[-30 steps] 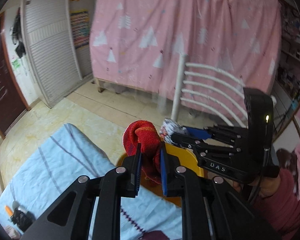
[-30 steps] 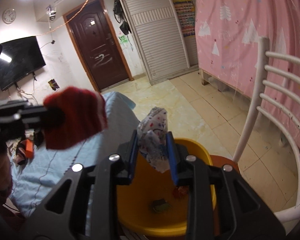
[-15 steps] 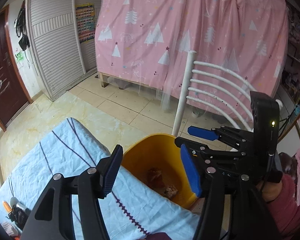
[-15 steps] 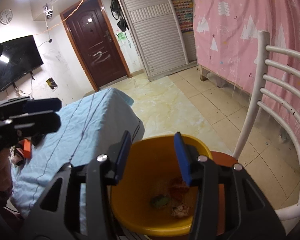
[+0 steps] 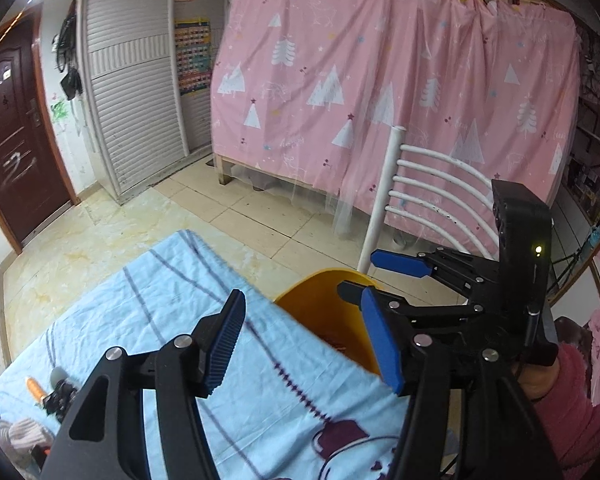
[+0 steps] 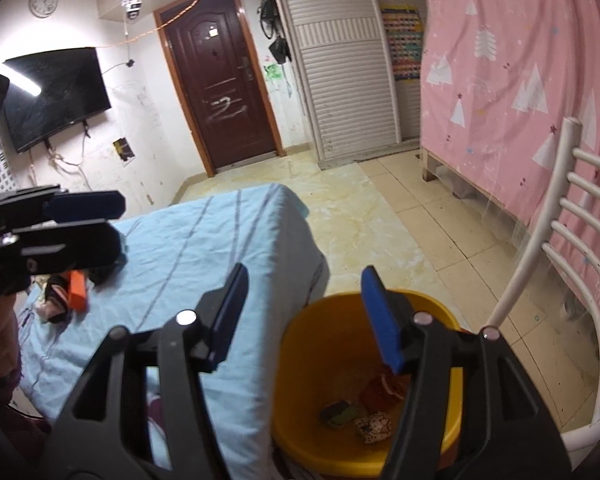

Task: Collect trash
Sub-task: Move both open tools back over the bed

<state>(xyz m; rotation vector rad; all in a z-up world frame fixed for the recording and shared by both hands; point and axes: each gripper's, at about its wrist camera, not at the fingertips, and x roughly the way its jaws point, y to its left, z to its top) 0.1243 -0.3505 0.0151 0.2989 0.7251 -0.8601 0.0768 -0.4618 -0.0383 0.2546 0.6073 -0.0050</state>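
Observation:
A yellow bucket (image 6: 300, 320) stands on a chair seat beside the table. At its bottom lie a red sock (image 6: 382, 390), a patterned scrap (image 6: 374, 426) and a green piece (image 6: 340, 414). My right gripper (image 6: 306, 276) hovers above the bucket's near rim, its jaws opening with nothing between them. My left gripper (image 5: 302, 300) is open and empty over the table edge, with the bucket (image 5: 320, 300) just beyond it. The left wrist view shows the right gripper (image 5: 376, 278) from the side. The right wrist view shows the left gripper (image 6: 118, 226) at the far left.
A light blue striped cloth (image 5: 160, 300) covers the table. An orange item (image 6: 77, 290) and dark bits lie at its far end, near a pale bundle (image 5: 20, 432). A white chair back (image 6: 540, 248) rises behind the bucket. Tiled floor, a pink curtain and a dark door lie beyond.
Both grippers opened and let go: the red sock left the left one and the patterned scrap left the right one; both now lie in the bucket. Both grippers drew back and rose.

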